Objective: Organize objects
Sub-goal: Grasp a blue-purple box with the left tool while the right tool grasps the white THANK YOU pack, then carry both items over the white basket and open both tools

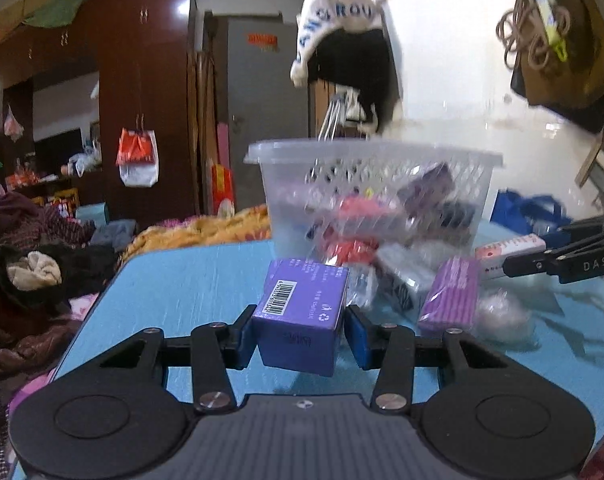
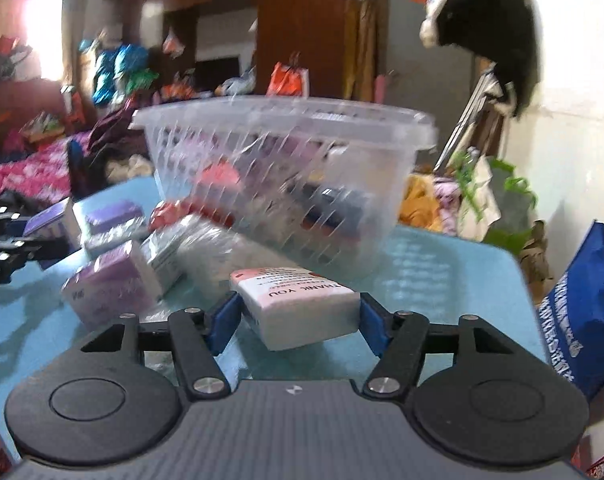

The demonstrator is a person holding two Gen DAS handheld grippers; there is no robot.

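Both claws loaded: left claw clamping purple box, right claw clamping white box. Basket lying straight ahead, rim higher; right nearer.

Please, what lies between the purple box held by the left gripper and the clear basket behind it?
In the left wrist view, blurred wrapped packets, red and clear, lie on the blue table between the purple box and the basket.
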